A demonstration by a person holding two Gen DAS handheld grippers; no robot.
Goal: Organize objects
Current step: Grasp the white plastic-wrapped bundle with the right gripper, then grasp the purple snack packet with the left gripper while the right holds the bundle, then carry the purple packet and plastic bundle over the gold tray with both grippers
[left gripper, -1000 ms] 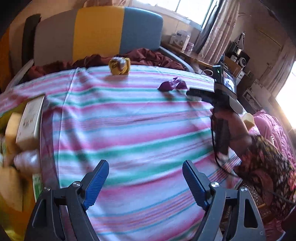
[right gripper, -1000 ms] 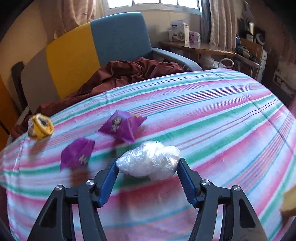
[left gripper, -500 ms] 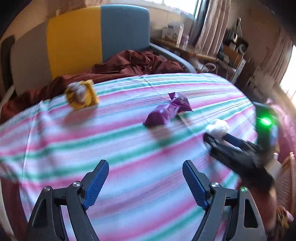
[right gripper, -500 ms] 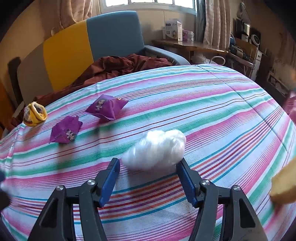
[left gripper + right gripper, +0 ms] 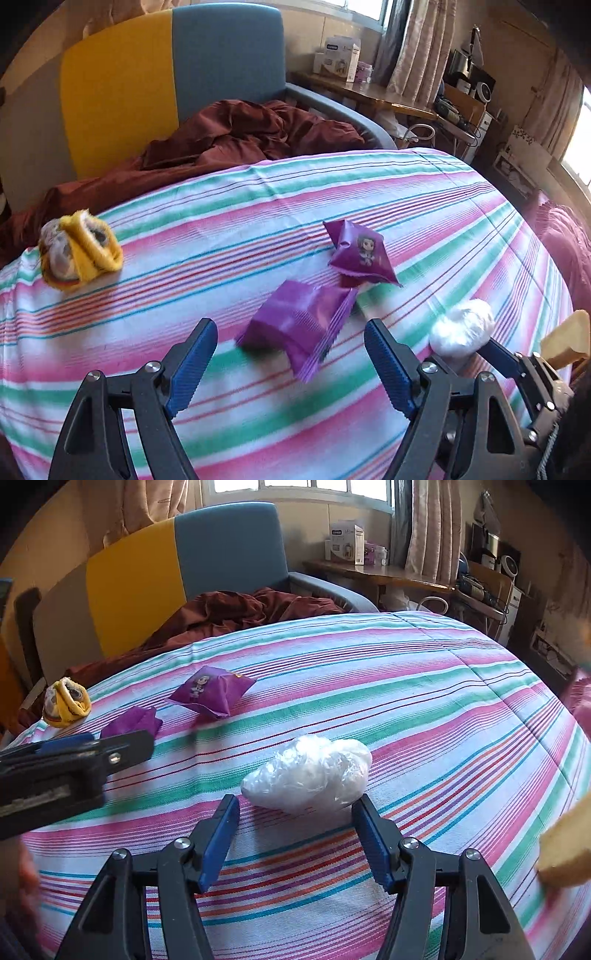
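On the striped tablecloth (image 5: 221,206) lie two purple snack packets. The nearer purple packet (image 5: 301,328) sits just ahead of my left gripper (image 5: 291,354), which hangs open above it with nothing between the pads. Beyond it lies the cartoon-printed packet (image 5: 364,254) (image 5: 208,690). A yellow rolled bundle (image 5: 79,254) (image 5: 66,701) rests at the far left. The white plastic bag (image 5: 310,775) (image 5: 463,328) rests on the cloth at the tips of my right gripper (image 5: 295,812), which is open, its pads not pressing the bag. From the right wrist, the left gripper (image 5: 140,742) shows at the left.
A yellow-and-blue armchair (image 5: 166,81) with a maroon blanket (image 5: 240,136) stands behind the table. A wooden side table (image 5: 376,572) with boxes stands at the back right. A tan block (image 5: 565,849) shows at the right edge. The cloth drops off at the right.
My left gripper has swung right across the table and down over the purple packets. The white bag, earlier between the right fingers, now lies on the cloth at their tips.
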